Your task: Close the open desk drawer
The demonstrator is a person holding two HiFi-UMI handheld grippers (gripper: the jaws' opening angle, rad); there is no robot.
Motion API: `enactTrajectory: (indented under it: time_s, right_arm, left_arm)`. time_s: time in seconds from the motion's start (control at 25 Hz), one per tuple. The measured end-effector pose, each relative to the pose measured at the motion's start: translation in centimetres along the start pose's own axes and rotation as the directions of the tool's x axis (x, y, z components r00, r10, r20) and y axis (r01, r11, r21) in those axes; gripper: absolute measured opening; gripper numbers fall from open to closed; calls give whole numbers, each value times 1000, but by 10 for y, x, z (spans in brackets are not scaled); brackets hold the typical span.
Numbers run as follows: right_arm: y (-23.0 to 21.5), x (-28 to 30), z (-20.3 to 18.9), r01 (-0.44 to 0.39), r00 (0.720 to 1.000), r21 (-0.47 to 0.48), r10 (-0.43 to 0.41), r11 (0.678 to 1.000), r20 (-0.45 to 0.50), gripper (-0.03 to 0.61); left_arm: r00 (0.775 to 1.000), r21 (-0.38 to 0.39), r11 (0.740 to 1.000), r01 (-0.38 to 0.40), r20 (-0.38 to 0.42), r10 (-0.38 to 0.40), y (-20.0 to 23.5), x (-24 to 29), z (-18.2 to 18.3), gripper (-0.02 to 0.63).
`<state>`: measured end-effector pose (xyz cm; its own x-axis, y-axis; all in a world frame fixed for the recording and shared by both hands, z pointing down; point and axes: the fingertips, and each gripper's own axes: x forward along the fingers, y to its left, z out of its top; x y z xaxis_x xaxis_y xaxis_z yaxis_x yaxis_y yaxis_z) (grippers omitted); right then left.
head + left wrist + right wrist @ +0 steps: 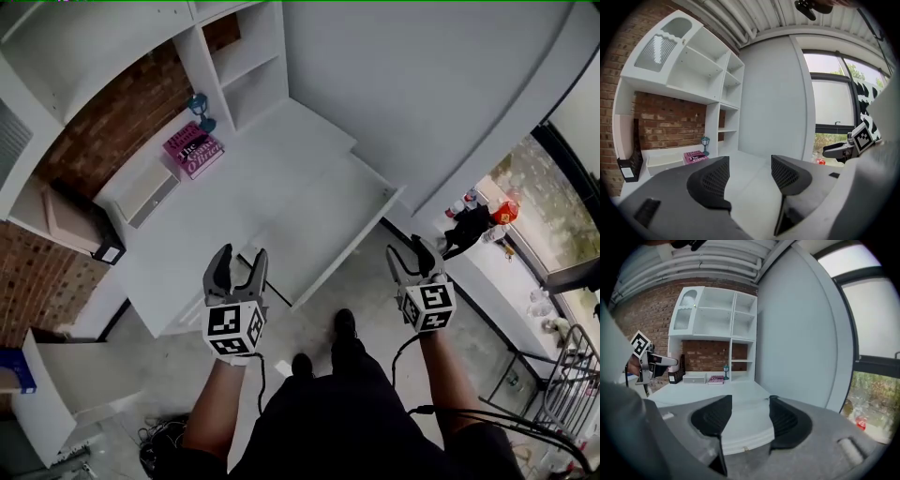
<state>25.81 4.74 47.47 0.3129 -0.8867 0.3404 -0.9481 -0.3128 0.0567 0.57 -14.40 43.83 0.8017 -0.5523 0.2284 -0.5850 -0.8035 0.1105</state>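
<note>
The white desk [202, 220] has its wide flat drawer [328, 220] pulled out toward me, and its front edge [349, 246] runs between my two grippers. My left gripper [239, 267] hovers open over the drawer's near left corner, holding nothing. At the drawer's right front corner my right gripper [412, 255] is also open and empty. In the left gripper view the gripper [750, 176] frames the white drawer top [752, 197]. In the right gripper view the gripper [747, 416] looks along the drawer's rounded front edge [740, 442].
A pink book [192, 148], a small blue lantern [200, 108], a white box [150, 192] and a black file holder [84, 220] sit at the desk's back under the shelf hutch [239, 56]. Bottles [478, 214] stand by the window at right. Cables [159, 441] lie on the floor.
</note>
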Motion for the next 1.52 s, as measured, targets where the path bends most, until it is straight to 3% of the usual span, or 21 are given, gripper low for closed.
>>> enactTrajectory:
  time_s: [0.2,0.4,0.56,0.72,1.0,1.28,1.52]
  right_arm:
    - [-21,62,-28,-116,991,9,117,993,-59,249]
    - [-33,109,-85,-213,963,11,212,977,-169,247]
    - [-33,136,-147,-287,917,-1,274,958,-291,245]
    - [-20,151,-206,-365,850,-19,325,931,-414,245]
    - [6,169,-271,-440,769,-27,361,898,-527,232]
    - [23,195,-301,-451,735,-48,340,891,-586,225]
    - [35,208,-304,-440,726,-63,313,896,-613,215]
  left_arm:
    - [995,11,997,-76,-67,77,-11,36,-18,275]
    - [974,-9,989,-146,-174,142,-24,60,-57,275]
    - [950,-22,977,-210,-241,198,-26,61,-84,275]
    - [927,-35,964,-265,-285,245,-24,54,-105,275]
    - [890,-76,945,-318,-367,270,-10,37,-155,275]
    - [865,-114,927,-357,-415,282,11,14,-192,275]
    - [850,-142,907,-397,-430,305,35,-5,-205,275]
